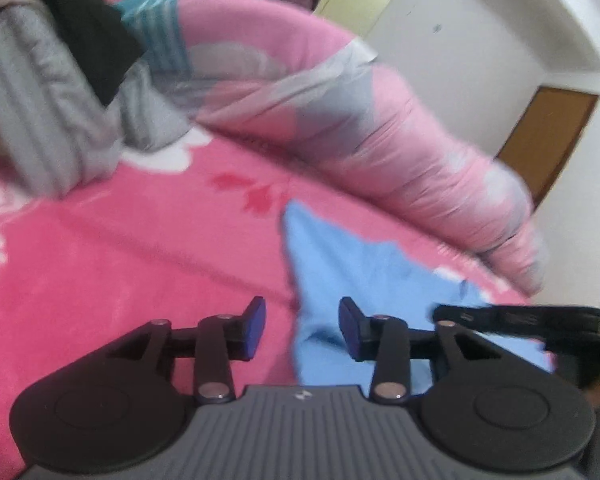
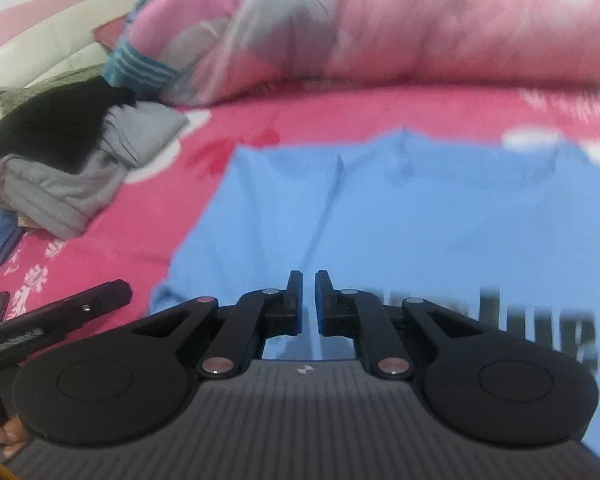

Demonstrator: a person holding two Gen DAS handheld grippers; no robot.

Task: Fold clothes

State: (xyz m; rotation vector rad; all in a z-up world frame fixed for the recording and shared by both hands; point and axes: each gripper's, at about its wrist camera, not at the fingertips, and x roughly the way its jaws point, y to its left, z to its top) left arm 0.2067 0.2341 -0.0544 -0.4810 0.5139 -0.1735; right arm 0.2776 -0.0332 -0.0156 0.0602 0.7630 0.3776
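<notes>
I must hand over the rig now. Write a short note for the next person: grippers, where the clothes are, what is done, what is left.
Left gripper: open, nothing between its jaws, at the left edge of the blue shirt.
Right gripper: nearly shut, holding nothing, over the shirt's near part.
The shirt lies spread on the pink bedsheet; black print shows near its front edge.
A pile of grey and black clothes sits to the left; the pink quilt lies behind.
Done: shirt laid out; whether any fold is made, I cannot tell.
Left: fold the shirt, then the pile.
</notes>
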